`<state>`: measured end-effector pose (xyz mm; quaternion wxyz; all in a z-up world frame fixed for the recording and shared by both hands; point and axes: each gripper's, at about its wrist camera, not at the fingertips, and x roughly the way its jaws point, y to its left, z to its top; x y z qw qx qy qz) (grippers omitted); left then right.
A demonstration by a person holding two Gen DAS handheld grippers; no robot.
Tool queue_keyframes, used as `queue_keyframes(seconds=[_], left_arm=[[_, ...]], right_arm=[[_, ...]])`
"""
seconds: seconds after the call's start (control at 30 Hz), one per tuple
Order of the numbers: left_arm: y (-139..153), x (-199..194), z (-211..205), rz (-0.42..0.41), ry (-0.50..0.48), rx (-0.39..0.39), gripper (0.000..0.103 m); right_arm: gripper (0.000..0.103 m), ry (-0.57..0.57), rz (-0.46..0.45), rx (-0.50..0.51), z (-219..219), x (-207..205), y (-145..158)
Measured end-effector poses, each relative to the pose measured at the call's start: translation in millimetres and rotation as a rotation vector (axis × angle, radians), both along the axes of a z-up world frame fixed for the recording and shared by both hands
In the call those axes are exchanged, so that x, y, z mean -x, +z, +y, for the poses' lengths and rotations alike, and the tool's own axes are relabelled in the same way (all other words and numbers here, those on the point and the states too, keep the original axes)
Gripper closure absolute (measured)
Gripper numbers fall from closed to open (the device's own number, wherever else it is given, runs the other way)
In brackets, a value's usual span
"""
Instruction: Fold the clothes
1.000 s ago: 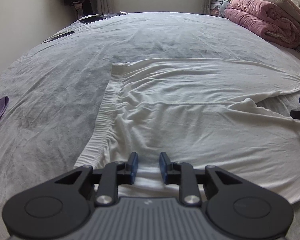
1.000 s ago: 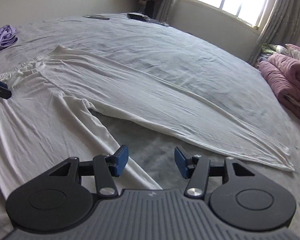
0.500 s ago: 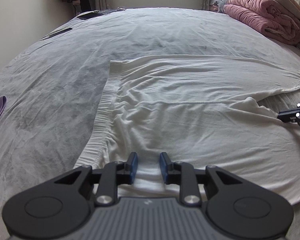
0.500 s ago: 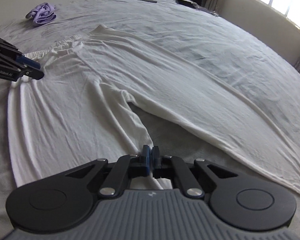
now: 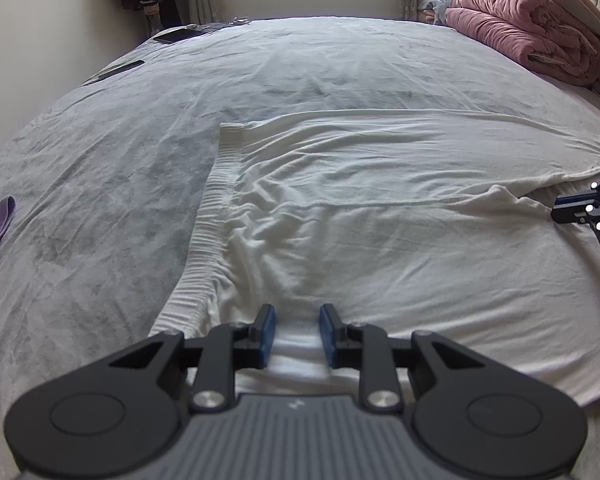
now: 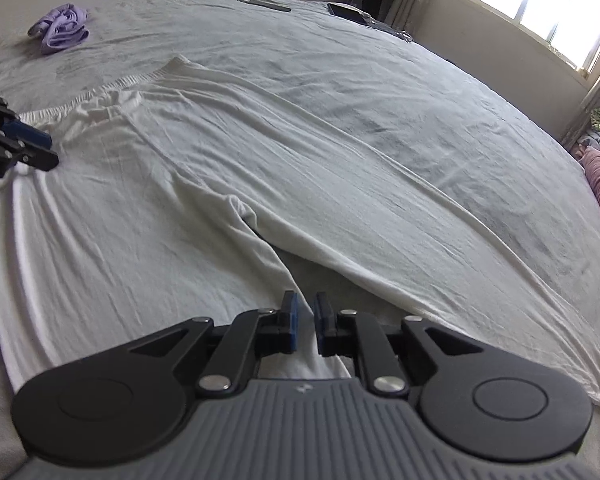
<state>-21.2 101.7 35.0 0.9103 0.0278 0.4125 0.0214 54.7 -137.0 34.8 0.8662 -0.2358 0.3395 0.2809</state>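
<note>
The white trousers (image 5: 380, 208) lie flat across the grey bed (image 5: 100, 184), waistband left, 2 legs right. My left gripper (image 5: 296, 330) pinches a ridge of cloth at the near waist edge; my right gripper (image 6: 304, 326) is opening narrowly around the near leg's inner edge. I should regrip there firmly, then lift both together so the near leg folds evenly onto the far one.

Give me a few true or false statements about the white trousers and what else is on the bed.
1. The white trousers lie spread flat on the grey bed cover. True.
2. The trousers' legs lie stacked on each other. False: they splay apart, with bed cover showing between them.
3. A purple garment lies crumpled beyond the waistband. True.
4. The pink quilt covers the trousers. False: it sits rolled at the bed's far edge.
</note>
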Motion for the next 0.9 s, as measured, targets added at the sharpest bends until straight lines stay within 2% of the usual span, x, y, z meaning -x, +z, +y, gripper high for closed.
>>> queue_keyframes(seconds=[0.17, 0.27, 0.37, 0.47, 0.7, 0.8, 0.87, 0.9], left_arm=[[1, 0, -1, 0.001, 0.003, 0.002, 0.077], [1, 1, 1, -0.001, 0.005, 0.01, 0.077], [2, 2, 8, 0.0, 0.021, 0.029, 0.077], [4, 0, 21, 0.002, 0.06, 0.089, 0.077], [3, 2, 31, 0.007, 0.083, 0.13, 0.077], [2, 3, 30, 0.004, 0.077, 0.117, 0.077], [1, 4, 26, -0.005, 0.07, 0.089, 0.077], [1, 4, 23, -0.01, 0.068, 0.075, 0.077]], right_arm=[[0.089, -0.016, 0.009, -0.052, 17, -3, -5], [0.089, -0.053, -0.006, -0.047, 24, -5, -12], [0.089, -0.164, -0.078, -0.035, 24, -5, -11], [0.089, -0.244, -0.106, -0.117, 17, 3, -4], [0.089, -0.32, -0.087, -0.245, 7, 48, -1], [0.088, -0.325, -0.074, -0.223, 9, 63, -15], [0.073, -0.351, -0.111, -0.192, 10, 68, -23], [0.058, -0.37, -0.131, -0.178, 10, 70, -25]])
